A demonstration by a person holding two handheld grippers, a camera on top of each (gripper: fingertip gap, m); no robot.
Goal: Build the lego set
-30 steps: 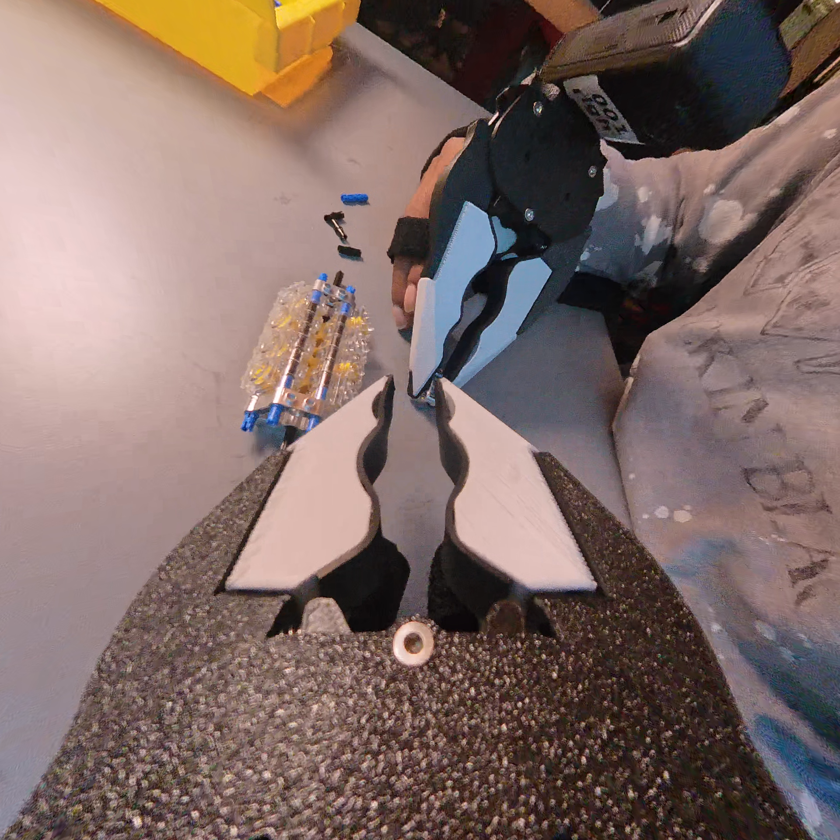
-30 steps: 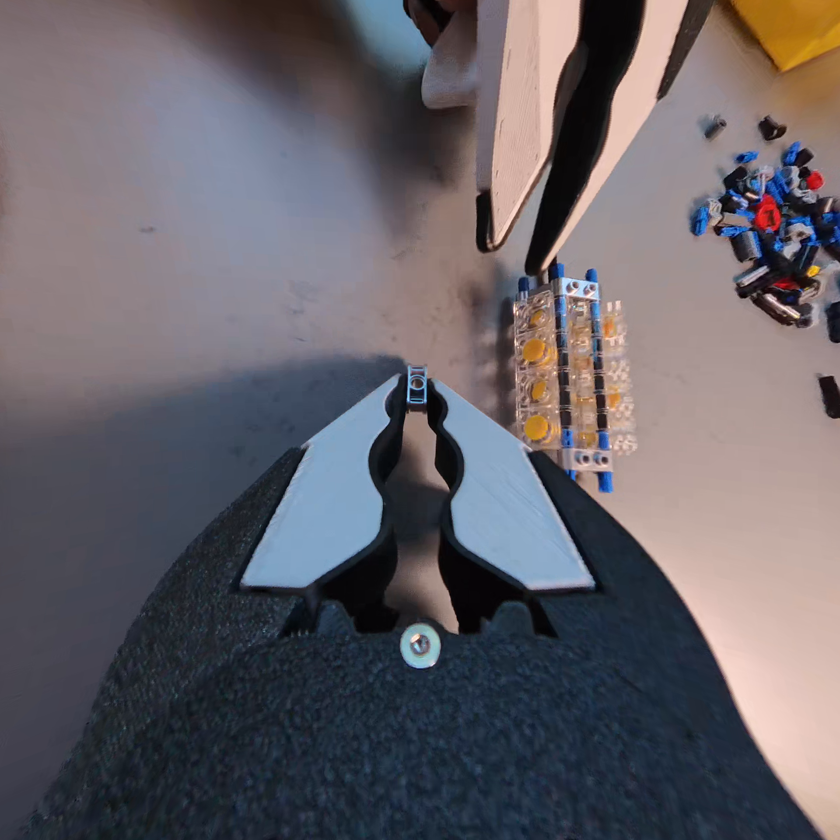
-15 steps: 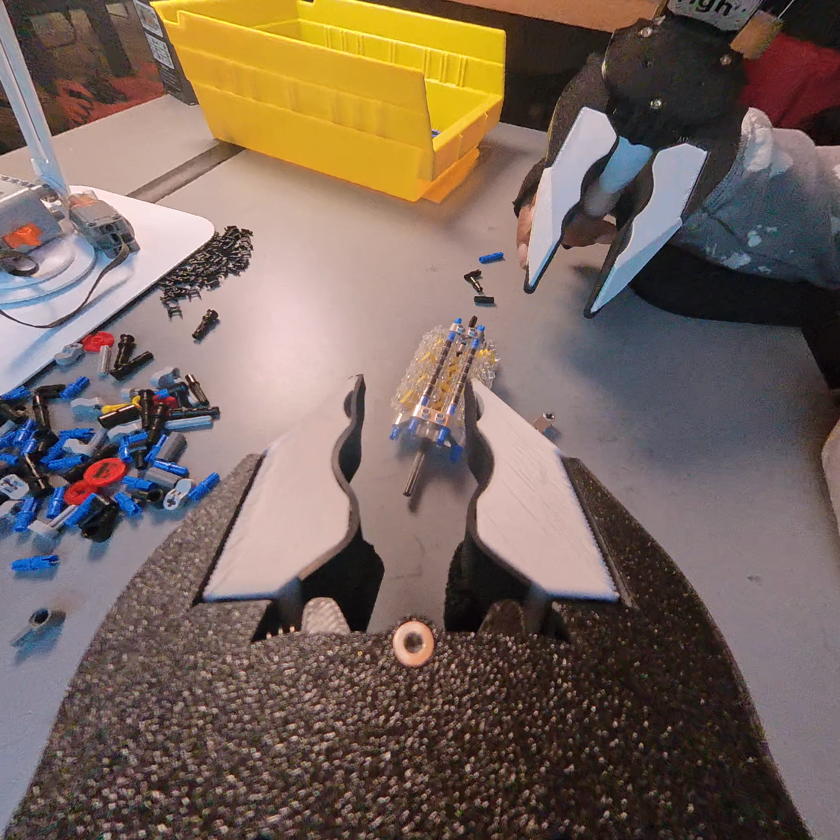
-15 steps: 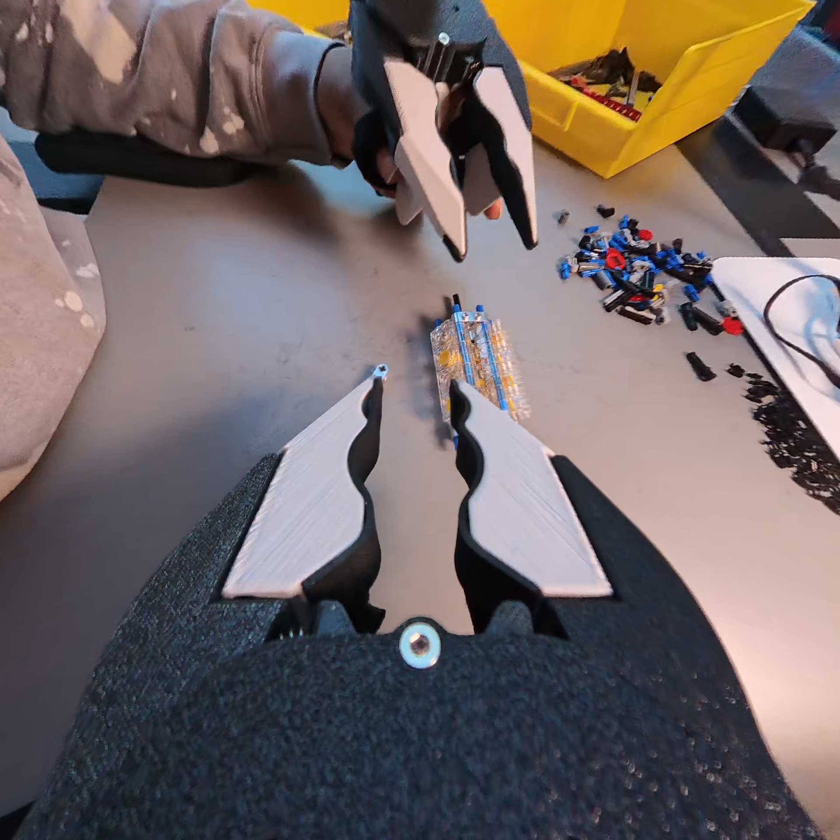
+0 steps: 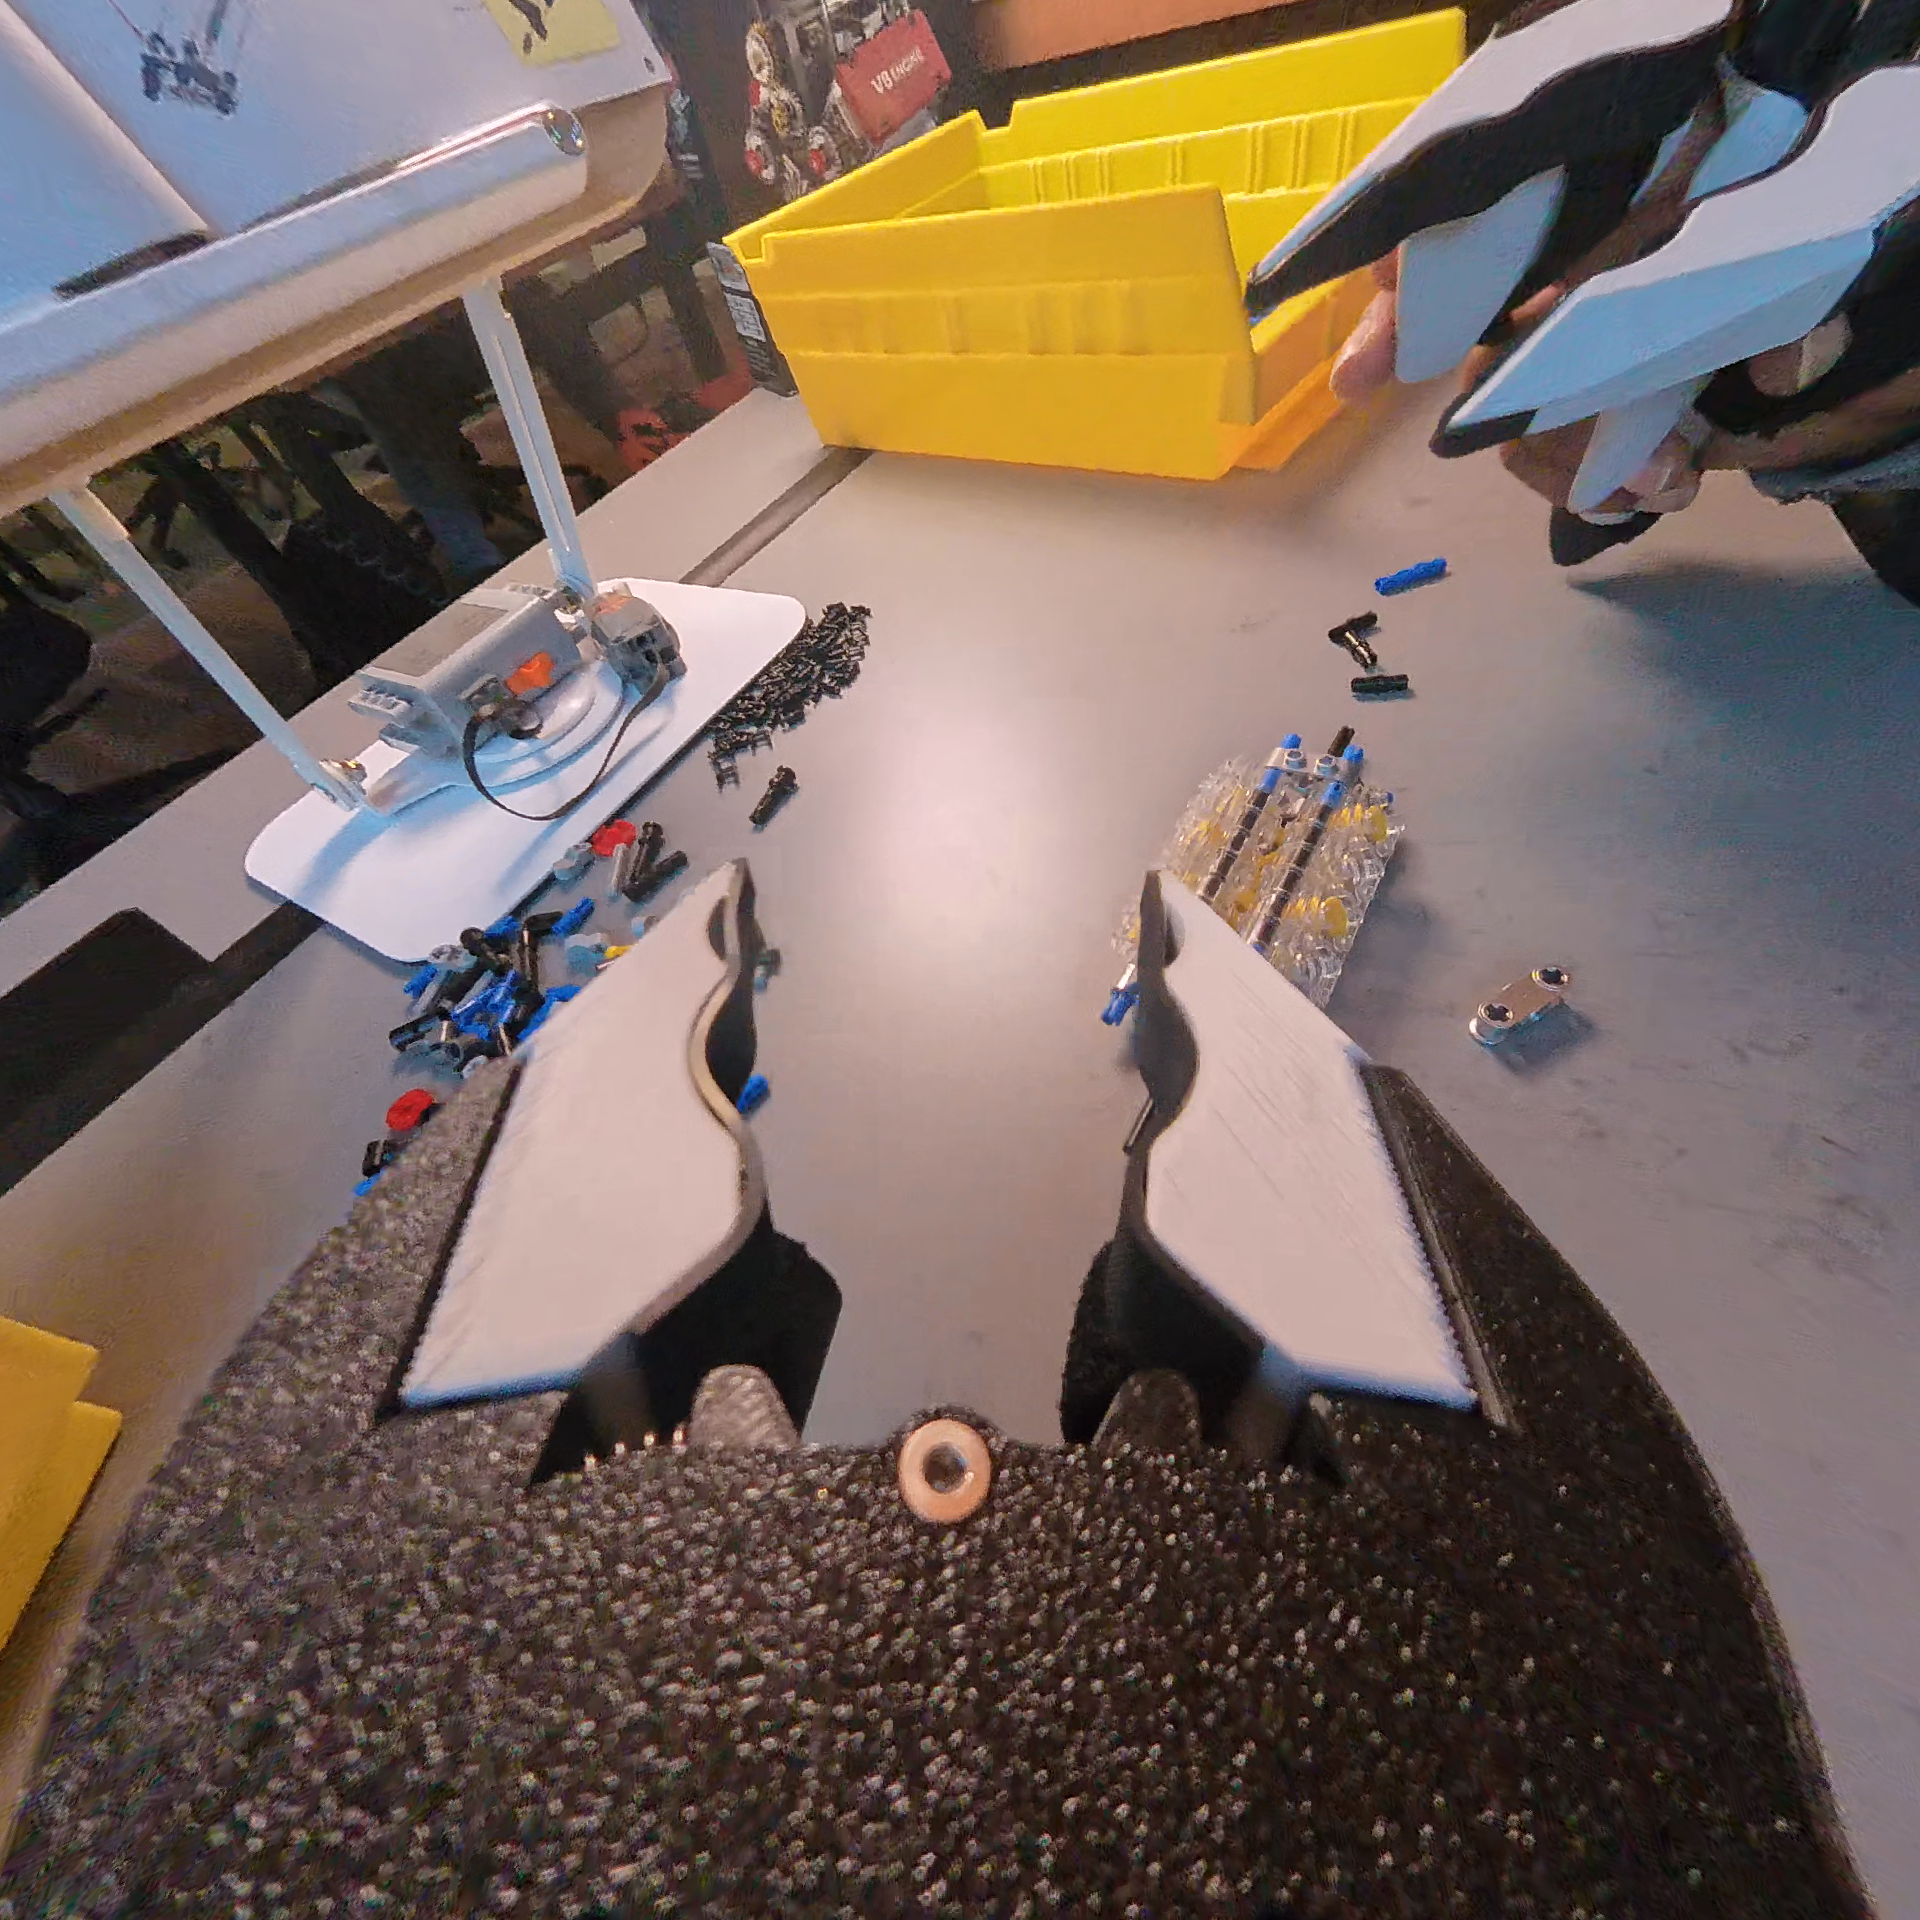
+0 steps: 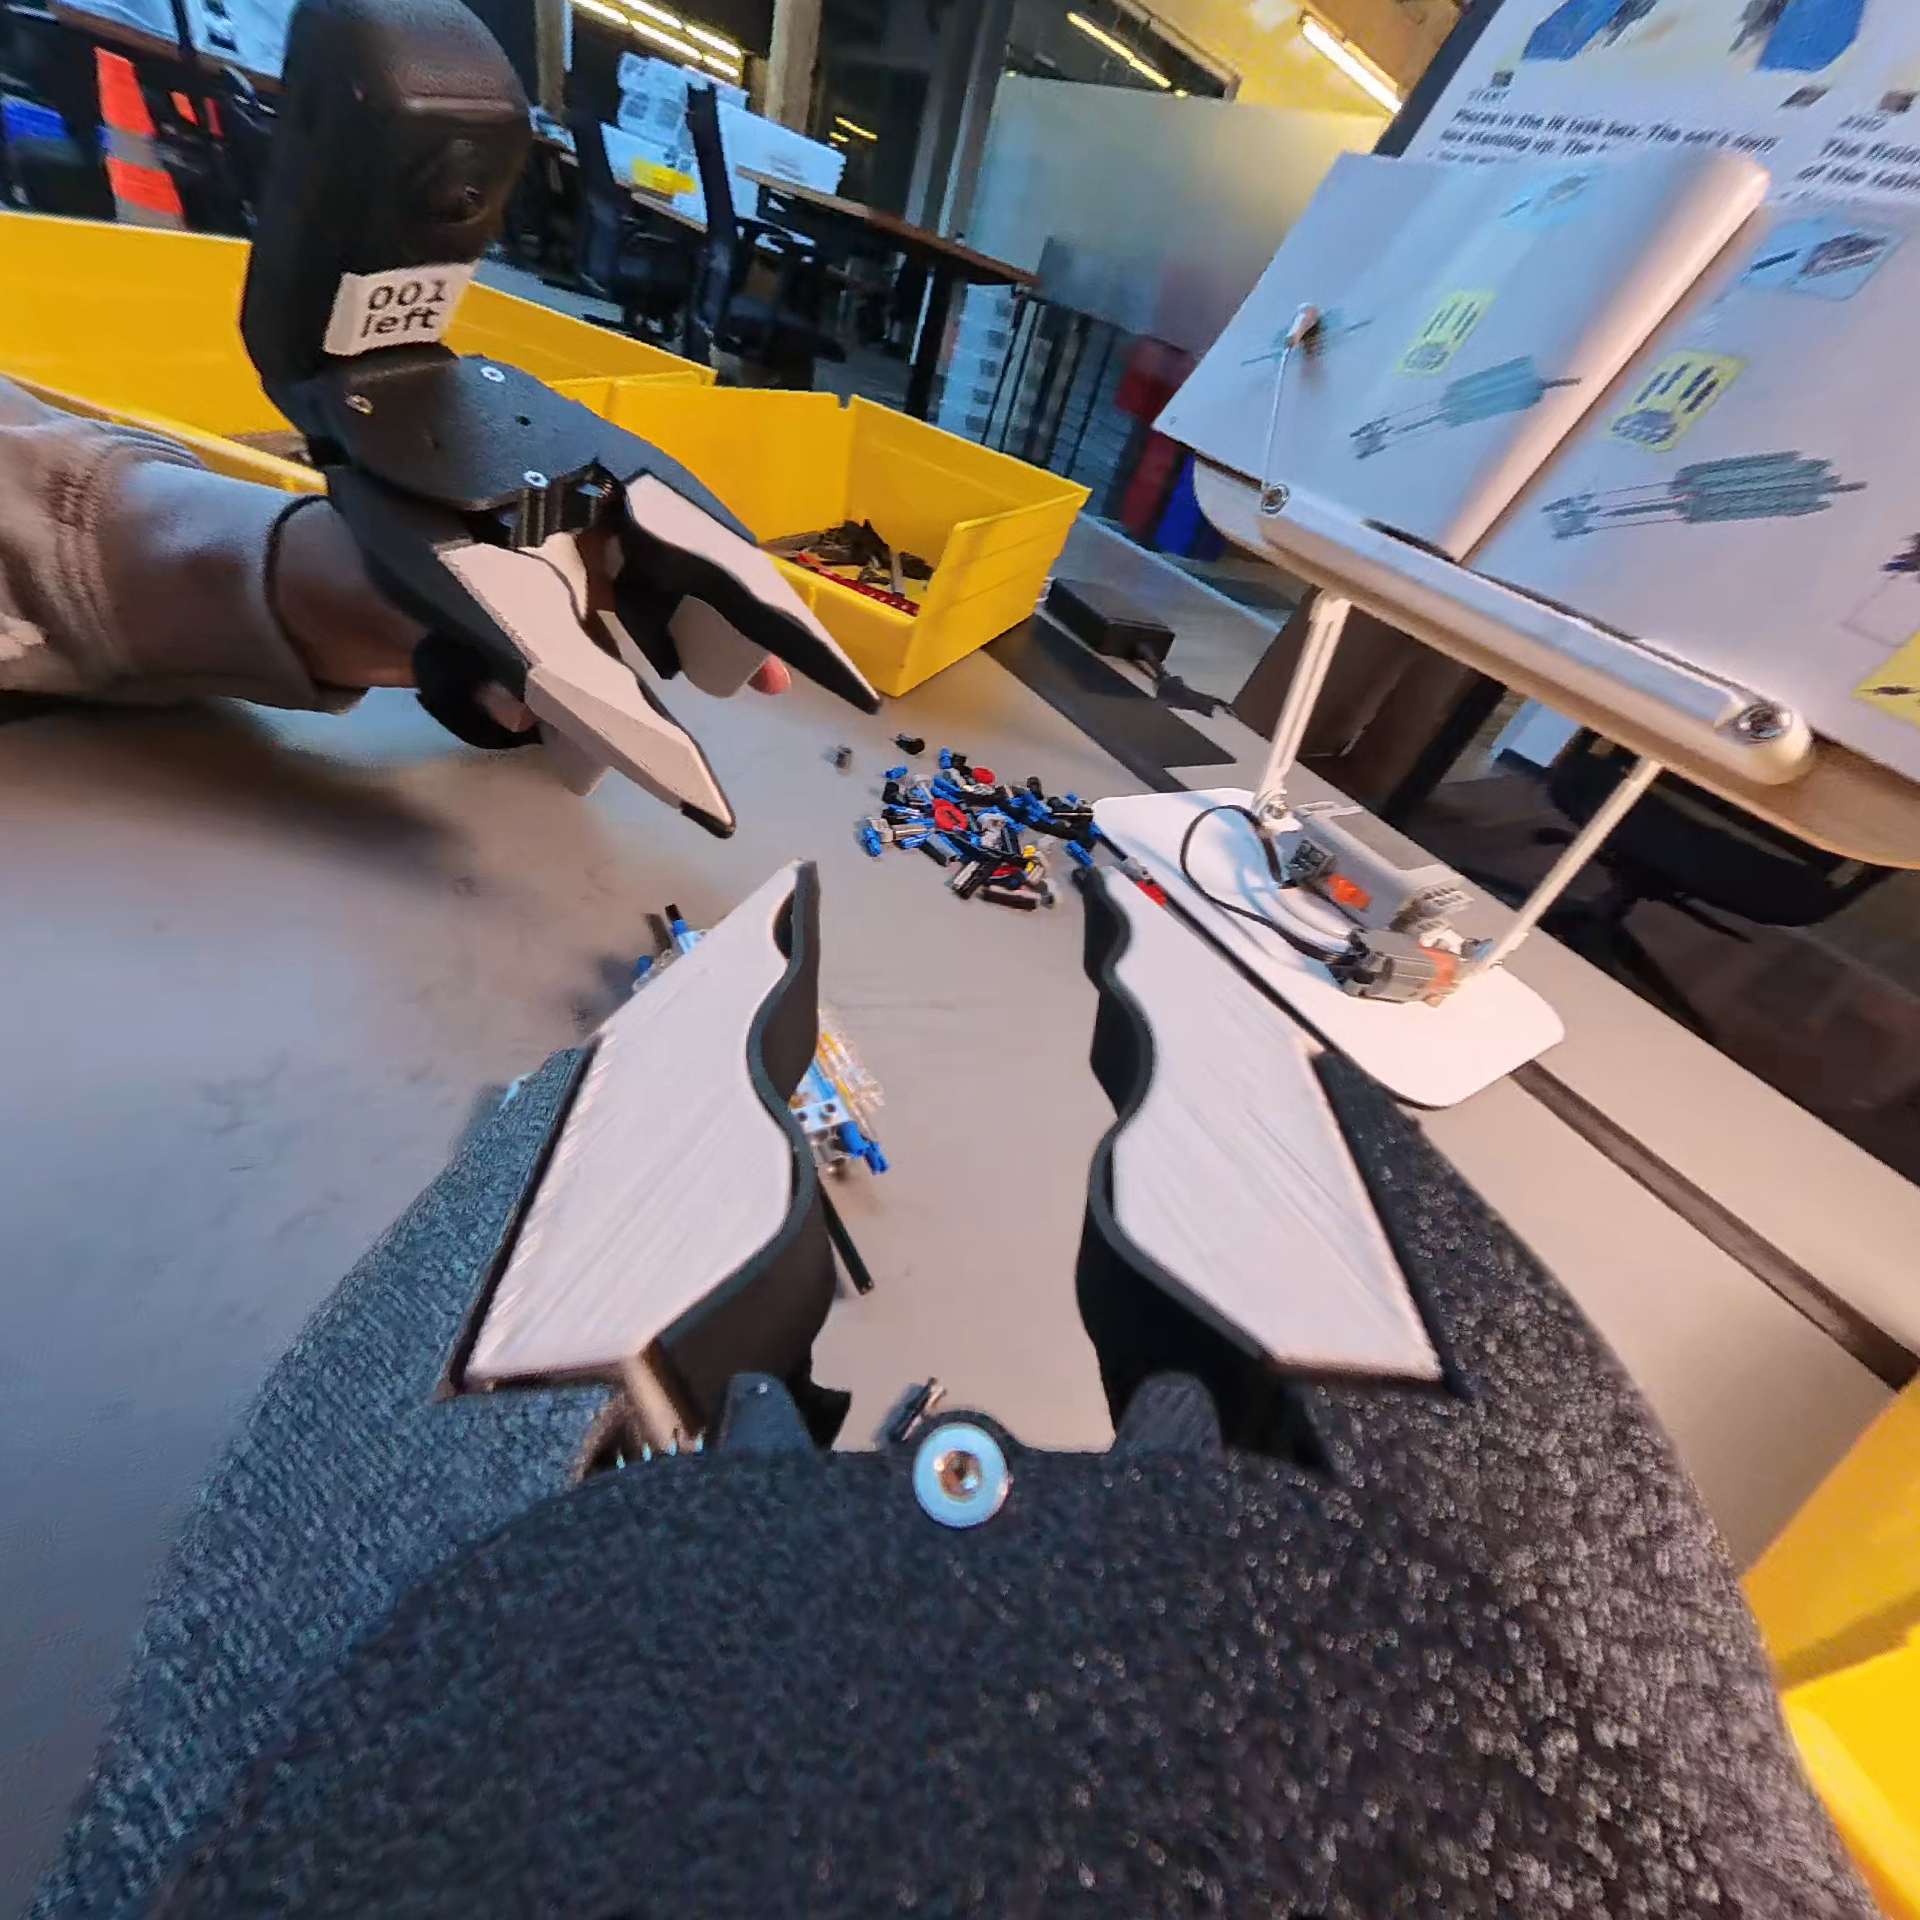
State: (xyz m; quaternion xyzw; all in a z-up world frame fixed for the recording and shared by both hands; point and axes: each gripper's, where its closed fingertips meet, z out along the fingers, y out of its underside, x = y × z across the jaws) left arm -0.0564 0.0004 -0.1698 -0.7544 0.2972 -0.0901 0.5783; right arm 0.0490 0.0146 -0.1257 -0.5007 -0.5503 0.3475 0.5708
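Matt grey table (image 5: 1039,644), glossy yellow plastic bin (image 5: 1039,312), clear plastic brick assembly (image 5: 1288,862), small shiny metal plate (image 5: 1519,1004)

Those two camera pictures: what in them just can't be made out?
- Clear block assembly: right wrist view, mostly hidden behind the right gripper's finger.
- Parts pile: left wrist view, partly covered by the left gripper's finger; pieces too small to tell apart.
- Yellow bin: right wrist view, contents dark and small.
- Stand's sheets: blurred.

Grey table (image 5: 987,665); yellow bin (image 5: 1039,343); scattered small parts (image 6: 977,821).
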